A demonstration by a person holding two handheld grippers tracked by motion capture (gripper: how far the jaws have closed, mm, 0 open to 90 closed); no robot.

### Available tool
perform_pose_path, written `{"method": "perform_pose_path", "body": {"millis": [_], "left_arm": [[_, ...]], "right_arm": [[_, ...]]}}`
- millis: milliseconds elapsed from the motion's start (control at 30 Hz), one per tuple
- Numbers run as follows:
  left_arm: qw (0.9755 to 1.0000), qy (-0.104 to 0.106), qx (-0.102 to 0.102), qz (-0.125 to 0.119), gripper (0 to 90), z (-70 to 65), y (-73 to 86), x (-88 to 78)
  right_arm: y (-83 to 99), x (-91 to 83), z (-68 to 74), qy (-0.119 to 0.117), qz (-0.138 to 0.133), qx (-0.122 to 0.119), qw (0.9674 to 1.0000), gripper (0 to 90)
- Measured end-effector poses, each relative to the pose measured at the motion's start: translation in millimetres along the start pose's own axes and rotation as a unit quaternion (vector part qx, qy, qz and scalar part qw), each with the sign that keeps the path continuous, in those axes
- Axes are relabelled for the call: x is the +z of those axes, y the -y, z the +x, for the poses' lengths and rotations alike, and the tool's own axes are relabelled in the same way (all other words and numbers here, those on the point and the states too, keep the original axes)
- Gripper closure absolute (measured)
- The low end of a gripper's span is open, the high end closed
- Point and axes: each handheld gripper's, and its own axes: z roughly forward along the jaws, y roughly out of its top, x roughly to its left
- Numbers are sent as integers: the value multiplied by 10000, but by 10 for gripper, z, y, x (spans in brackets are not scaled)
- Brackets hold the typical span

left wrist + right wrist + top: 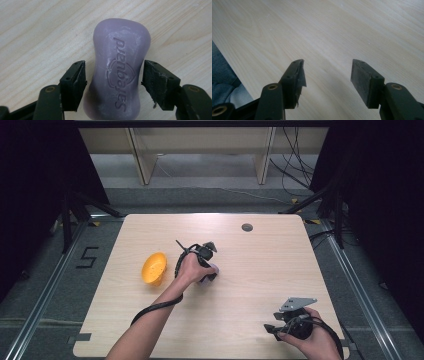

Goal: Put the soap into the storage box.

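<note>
Pale wood grain covers the table in the high view, with grey floor around it, black curtains at both sides and a dark round hole near the far edge. The left gripper sits near the middle of the table, the left hand wrapped over it, and a bit of purple soap peeks out just beside the fingers. An orange bowl lies tipped on its side close to the outer side of that hand, apart from it. The right gripper is held low at the near right corner by the right hand, well apart from the soap, its grey three-cornered plate on top.

From the left gripper view, the left gripper stands wide, its two jaws on either side of the soap bar, which lies flat on the wood. A narrow gap shows between each pad and the bar, so neither pad presses it. Embossed lettering, upside down, runs along the bar's top face, and it reaches out beyond the jaw tips.

From the right gripper view, the right gripper is spread wide with bare wood between and ahead of its jaws. The table's edge runs off to the left of the jaws, with grey floor beyond it.
</note>
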Motion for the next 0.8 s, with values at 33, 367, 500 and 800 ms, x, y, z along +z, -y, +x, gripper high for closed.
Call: {"method": "perform_pose_path", "body": {"millis": [33,367,500,800], "left_arm": [[10000,-1,-62,-37,352,-11,-2,10],[10000,-46,-6,13,369,-22,-30,19],[10000,-53,6,54,383,-22,-31,27],[9998,-83,-181,70,447,-49,-34,67]], "right_arm": [[1,1,5,-8,6,29,10000,442],[2,-1,7,-15,26,52,10000,442],[1,0,0,-4,11,-1,10000,442],[-6,-17,1,-39,107,24,9999,442]]}}
